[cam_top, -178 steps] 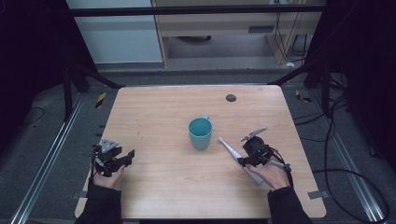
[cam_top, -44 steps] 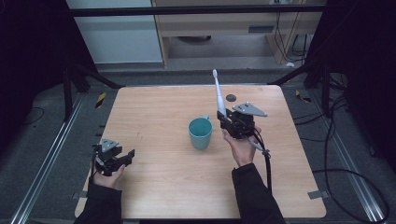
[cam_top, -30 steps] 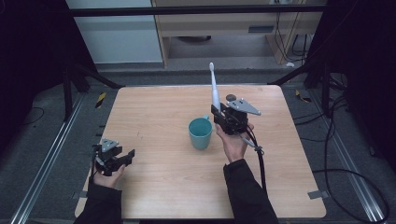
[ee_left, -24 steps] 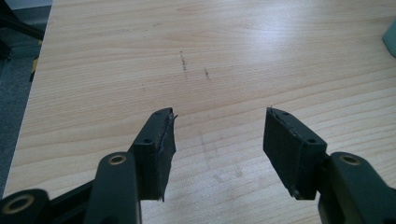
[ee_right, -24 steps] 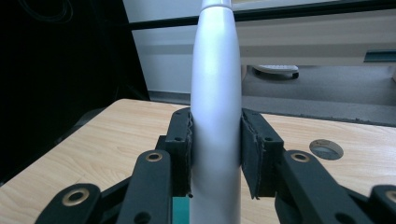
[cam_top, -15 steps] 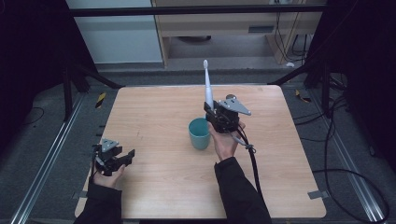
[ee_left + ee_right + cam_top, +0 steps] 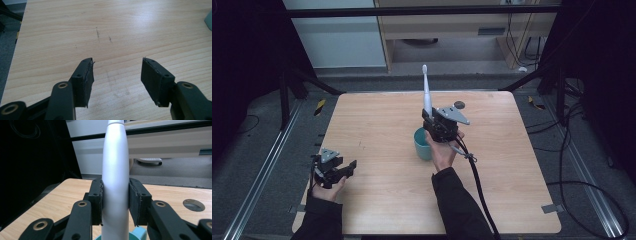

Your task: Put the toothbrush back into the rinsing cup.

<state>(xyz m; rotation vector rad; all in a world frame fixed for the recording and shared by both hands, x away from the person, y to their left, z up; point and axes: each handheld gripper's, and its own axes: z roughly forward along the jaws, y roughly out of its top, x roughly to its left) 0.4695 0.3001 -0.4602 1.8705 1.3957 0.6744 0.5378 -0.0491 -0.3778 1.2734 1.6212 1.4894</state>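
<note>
A teal cup stands near the middle of the wooden table. My right gripper is shut on a white electric toothbrush, held upright with its head up, right over the cup. In the right gripper view the toothbrush handle is clamped between both pads, and the cup rim shows just below it. My left gripper rests open near the table's front left edge. Its jaws stand wide apart in the left gripper view, left gripper, with bare wood between them.
A small dark round disc lies on the table behind the cup, also seen as a disc at the right. A cable trails from the right gripper over the table's front. Dark floor and metal rails surround the table.
The right gripper picked the toothbrush up from the table's right side, turned it upright and carried it left until it stands over the cup. The left gripper has stayed still.
</note>
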